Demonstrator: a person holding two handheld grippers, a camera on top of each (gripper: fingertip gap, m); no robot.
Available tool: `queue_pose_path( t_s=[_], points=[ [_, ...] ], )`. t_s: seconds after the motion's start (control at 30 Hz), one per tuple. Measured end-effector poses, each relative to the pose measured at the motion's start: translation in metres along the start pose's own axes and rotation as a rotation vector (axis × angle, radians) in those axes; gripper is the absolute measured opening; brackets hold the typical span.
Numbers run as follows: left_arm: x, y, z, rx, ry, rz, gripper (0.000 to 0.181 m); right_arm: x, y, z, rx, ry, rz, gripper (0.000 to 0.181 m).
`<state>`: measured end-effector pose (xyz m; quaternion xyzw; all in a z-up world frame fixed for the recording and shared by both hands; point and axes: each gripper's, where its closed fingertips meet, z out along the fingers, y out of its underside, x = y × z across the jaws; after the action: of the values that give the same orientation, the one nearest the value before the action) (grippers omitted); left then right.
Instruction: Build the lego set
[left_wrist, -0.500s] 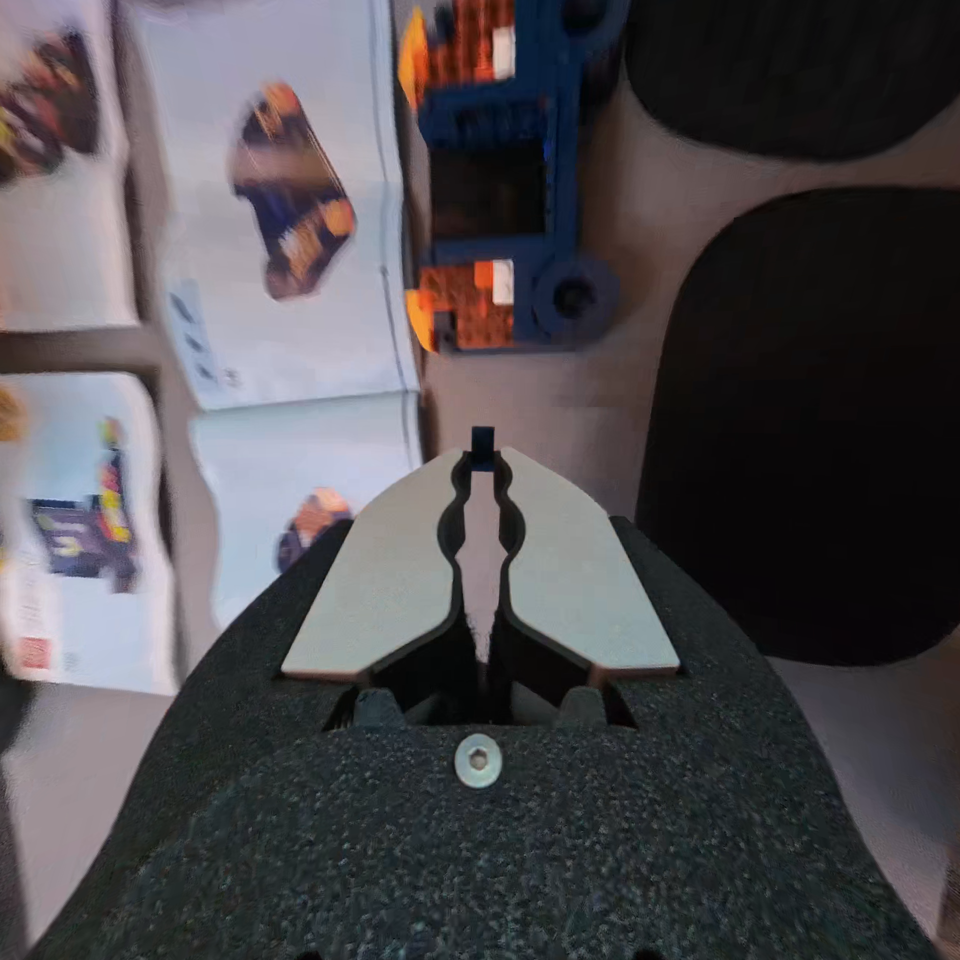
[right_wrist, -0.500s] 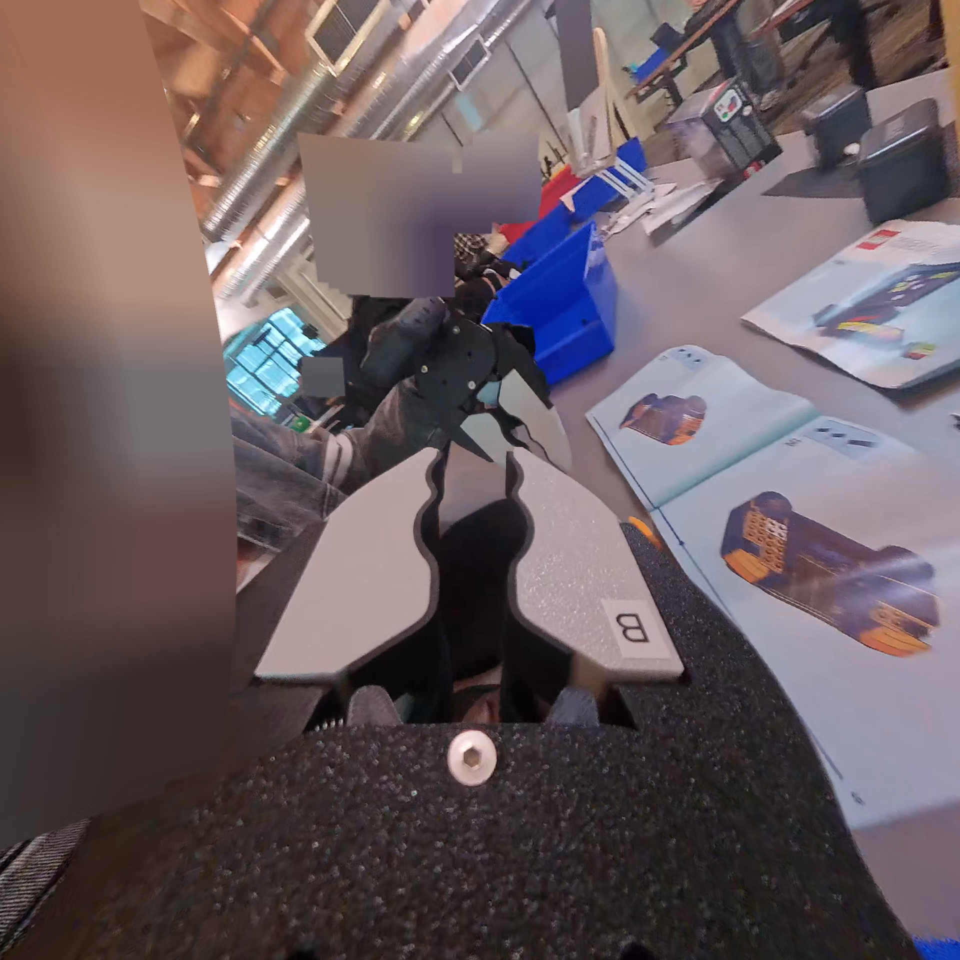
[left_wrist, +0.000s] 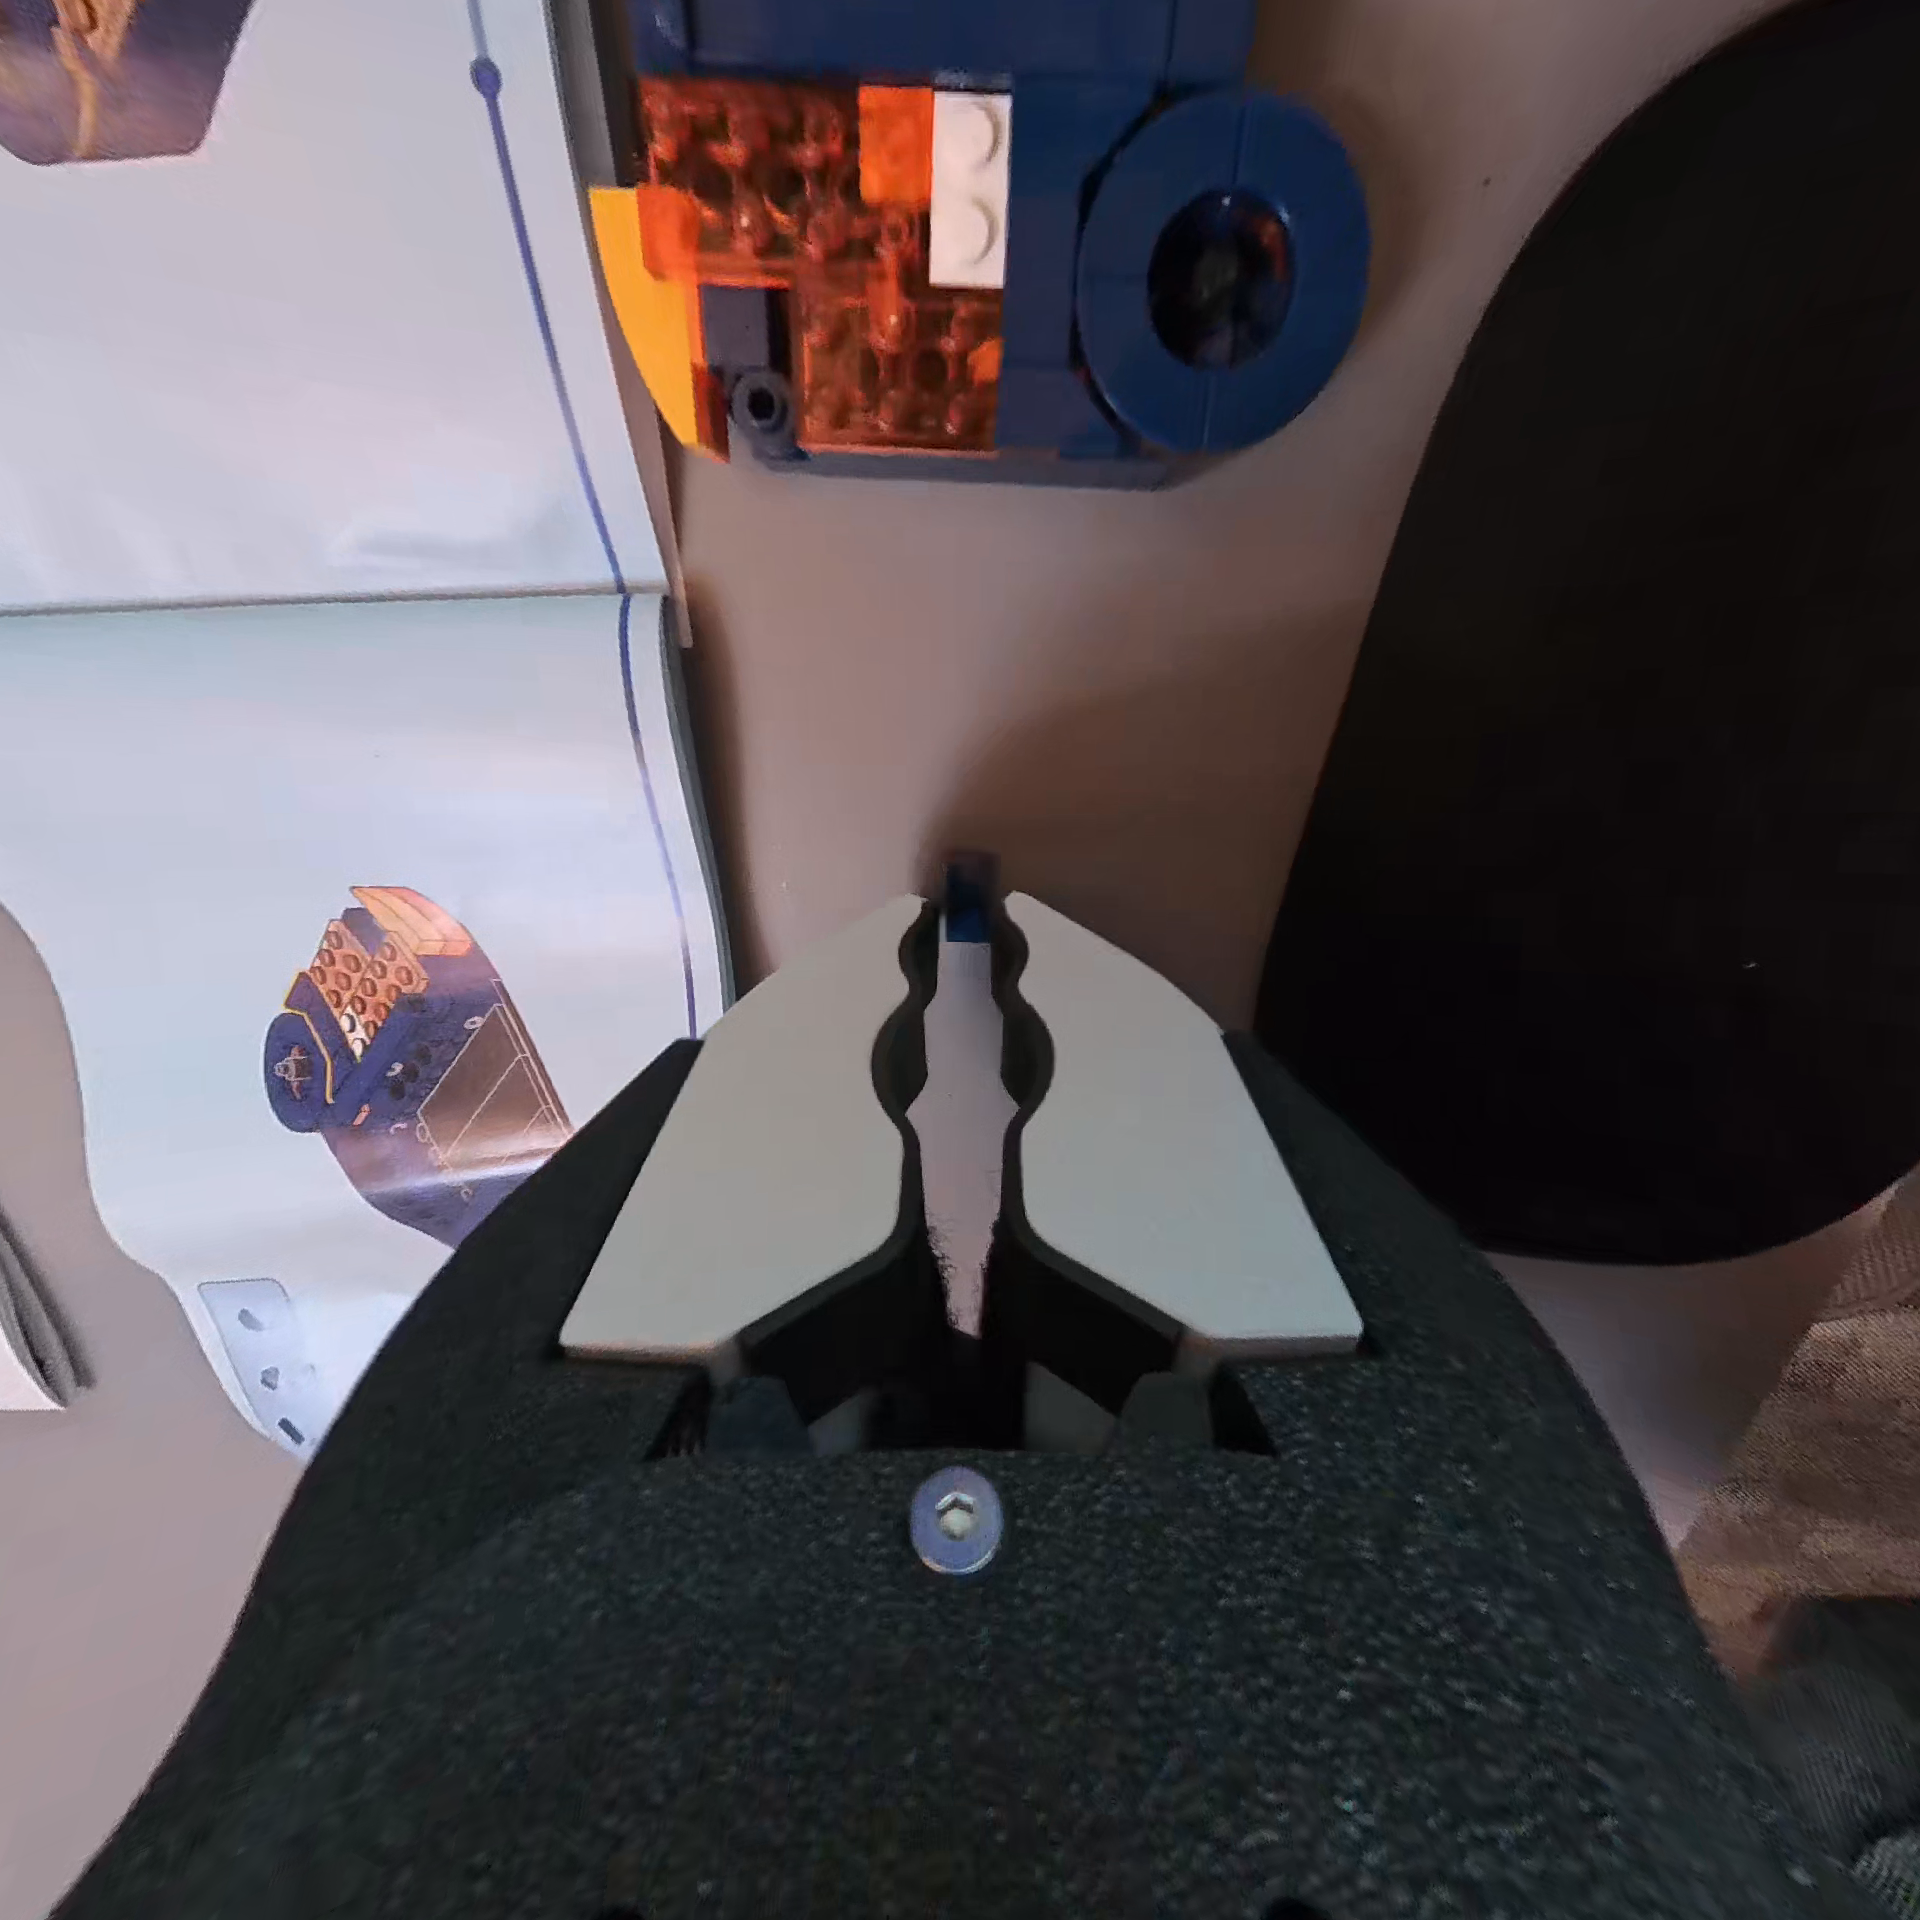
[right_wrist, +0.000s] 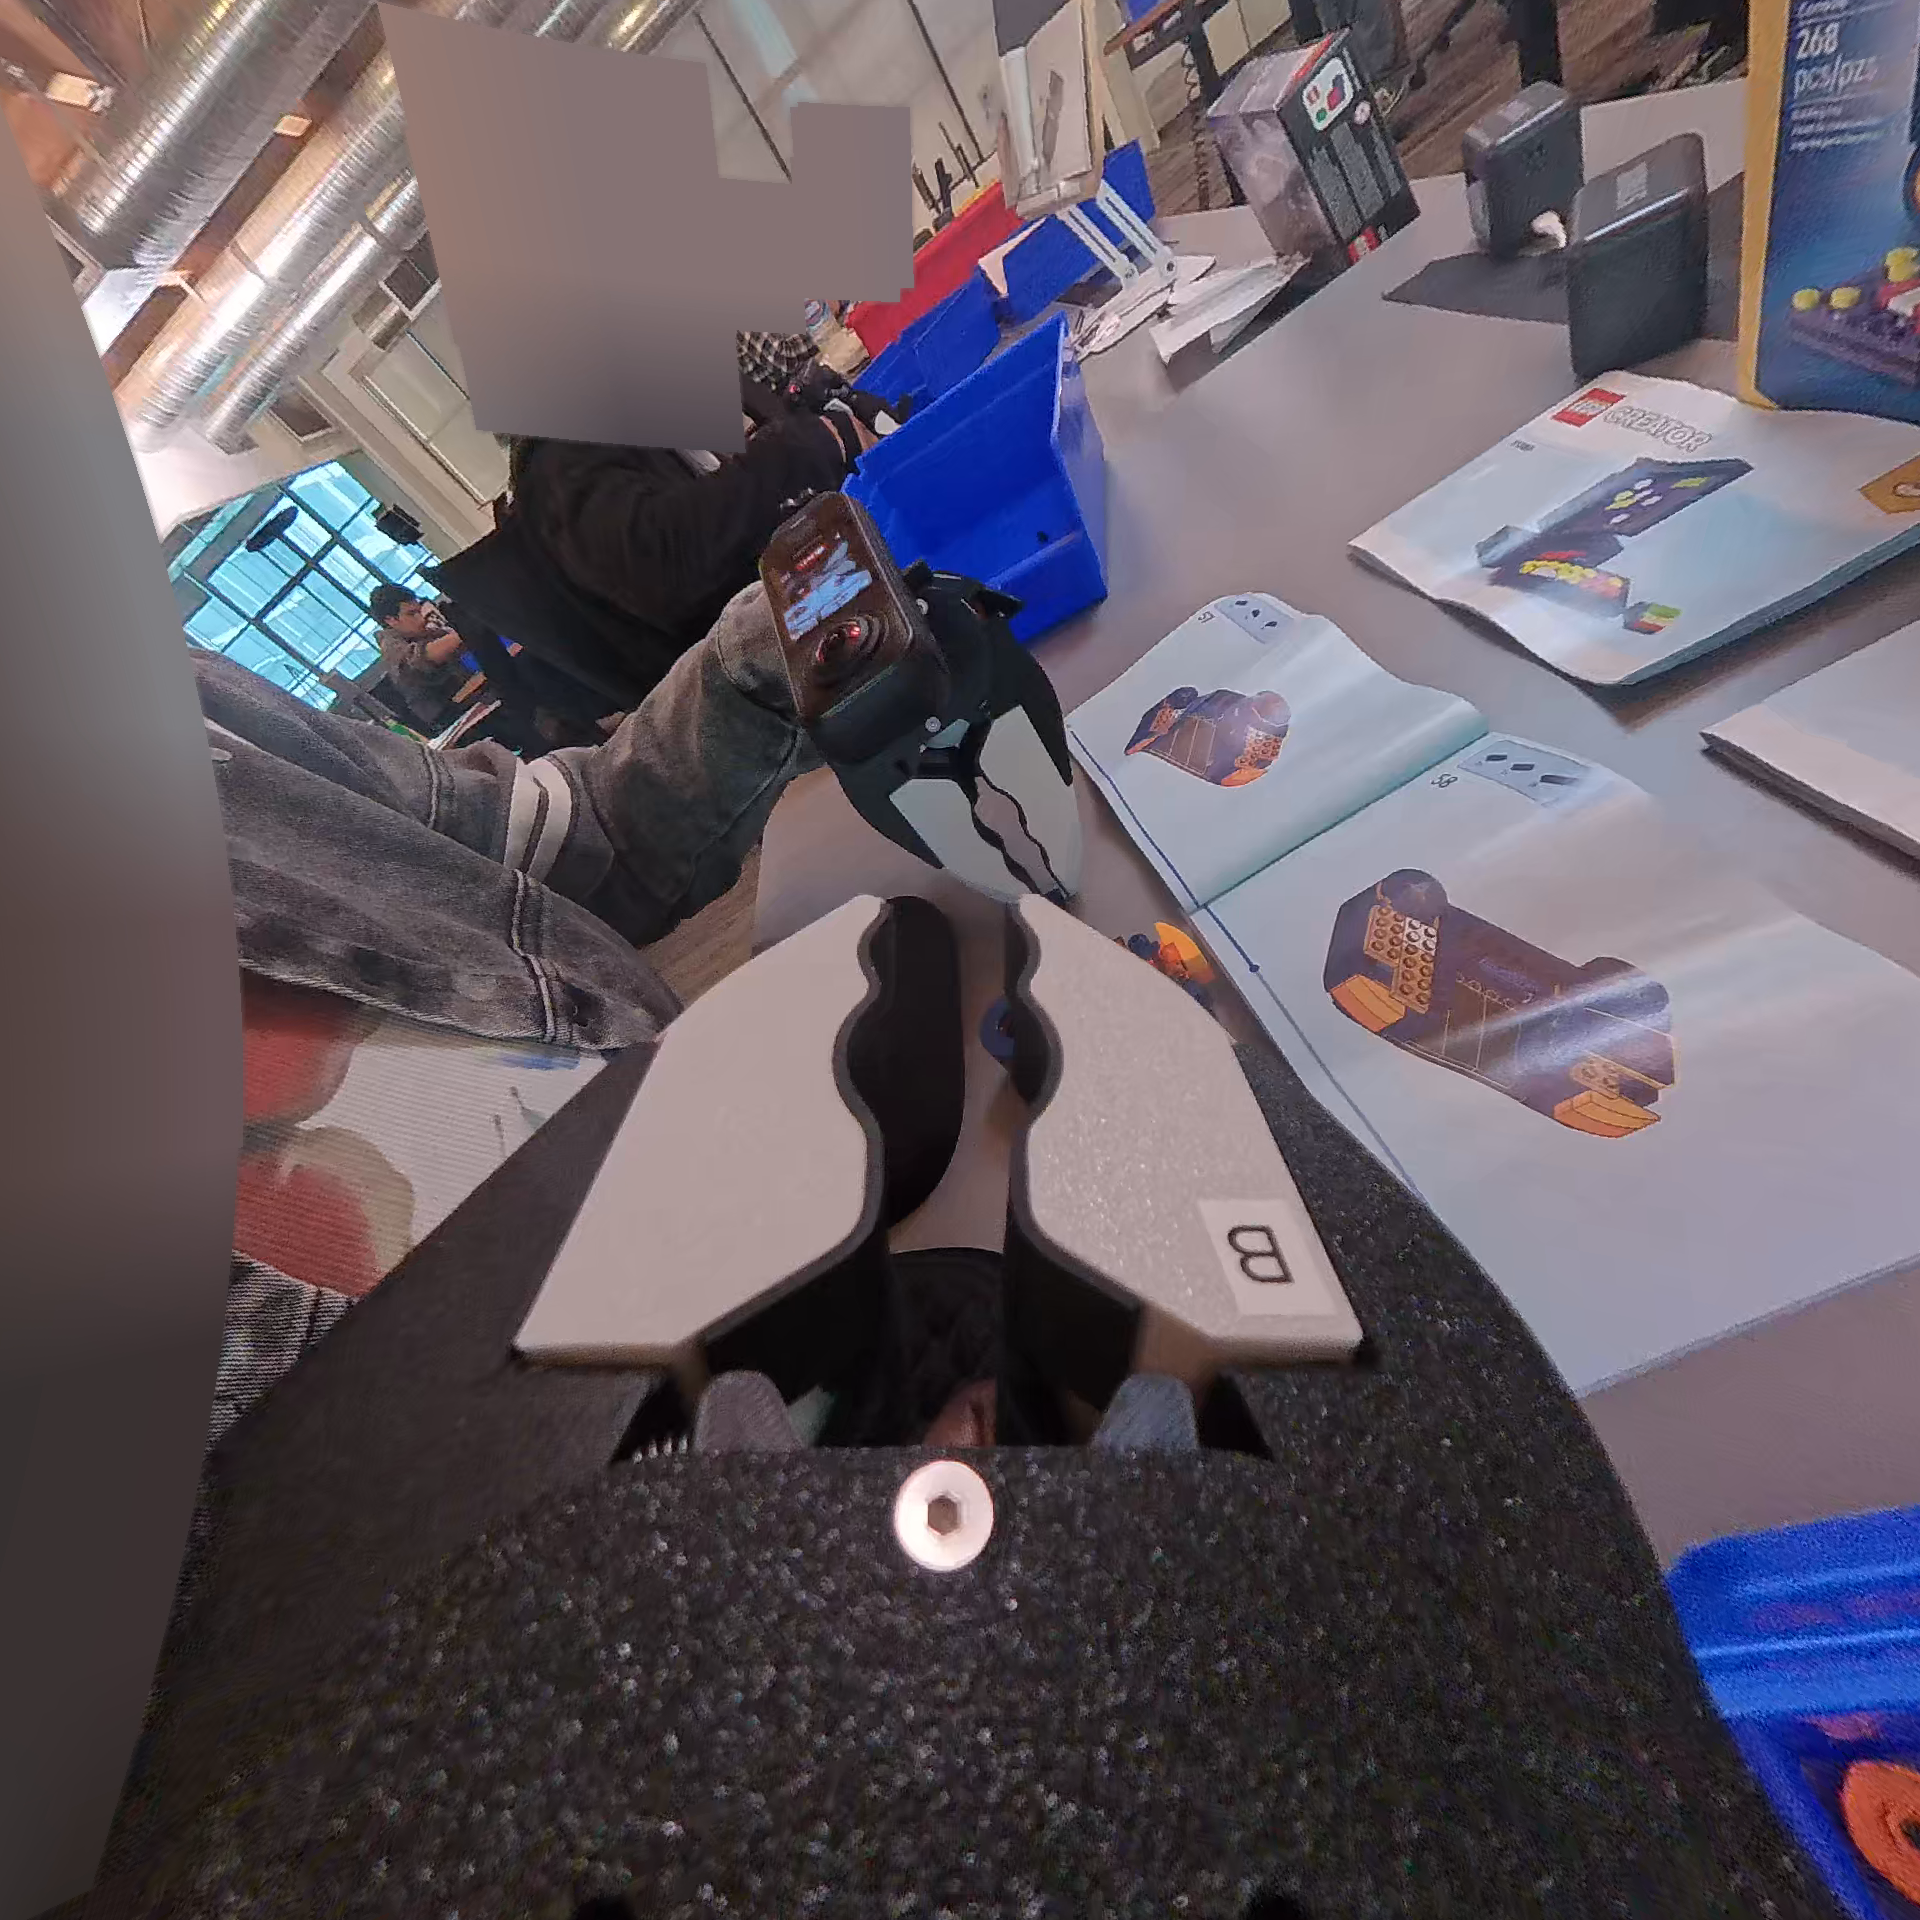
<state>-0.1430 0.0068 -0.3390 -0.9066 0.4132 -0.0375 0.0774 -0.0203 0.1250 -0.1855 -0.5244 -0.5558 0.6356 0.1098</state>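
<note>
Now, in the left wrist view, the left claw (left_wrist: 968, 906) is pinching a small dark blue piece (left_wrist: 968, 891) at its tips, and the half-built blue and orange model (left_wrist: 956, 260) is lying on the desk (left_wrist: 935, 665) ahead, closer than half a second ago; I think the piece should be lined up squarely over the studs before pressing. In the right wrist view, the right claw (right_wrist: 951, 914) is hanging parted and empty above the desk beside the open instruction booklet (right_wrist: 1455, 935), now showing more of the left claw.

Bright, even light; warped, blurred edges
</note>
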Motion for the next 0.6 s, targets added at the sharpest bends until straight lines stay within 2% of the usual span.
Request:
queue_pose_path(
  t_s=[0.23,0.33,0.37,0.43,0.47,0.53,0.6],
  points=[
    [-0.002,0.003,-0.003,-0.003,0.002,-0.007,0.022,-0.004,-0.008,-0.022,0.008,0.045,-0.046,0.019],
    [-0.005,-0.005,-0.016,0.092,-0.039,-0.029,0.028,-0.001,-0.023,-0.059,0.009,0.186,-0.149,0.02],
    [-0.013,-0.01,-0.024,0.151,-0.102,-0.044,0.032,0.002,-0.032,-0.077,0.012,0.256,-0.187,0.023],
    [-0.045,-0.03,-0.052,0.369,-0.34,-0.123,0.036,0.012,-0.054,-0.12,0.012,0.446,-0.268,0.028],
    [-0.062,-0.041,-0.075,0.53,-0.476,-0.188,0.039,0.019,-0.066,-0.144,-0.003,0.564,-0.315,0.03],
    [-0.083,-0.057,-0.129,0.933,-0.695,-0.337,0.047,0.032,-0.085,-0.185,-0.065,0.752,-0.406,0.031],
    [-0.09,-0.053,-0.179,1.372,-0.814,-0.505,0.048,0.047,-0.094,-0.211,-0.151,0.865,-0.444,0.033]
  ],
)
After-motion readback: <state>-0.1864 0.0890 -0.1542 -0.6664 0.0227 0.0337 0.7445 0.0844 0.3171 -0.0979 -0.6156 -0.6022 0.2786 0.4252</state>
